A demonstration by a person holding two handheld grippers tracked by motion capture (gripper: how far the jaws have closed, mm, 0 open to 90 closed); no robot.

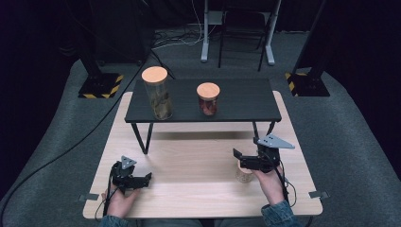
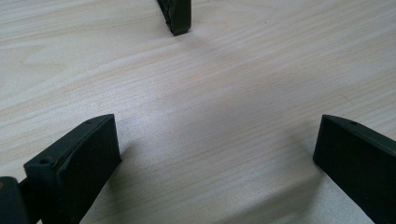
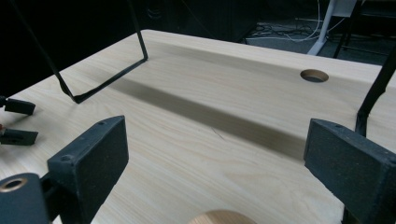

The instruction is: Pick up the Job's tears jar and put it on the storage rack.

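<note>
Two grippers we hold spread, right gripper poised just above a small wood-lidded jar, left gripper low over the bare surface

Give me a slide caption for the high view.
Two hand-held grippers, left gripper and right gripper, hover open over a wooden table; two cork-lidded jars stand on a dark shelf.

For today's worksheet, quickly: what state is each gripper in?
Left gripper: jaws open, holding nothing.
Right gripper: jaws open, empty, above a wood-lidded jar.
</note>
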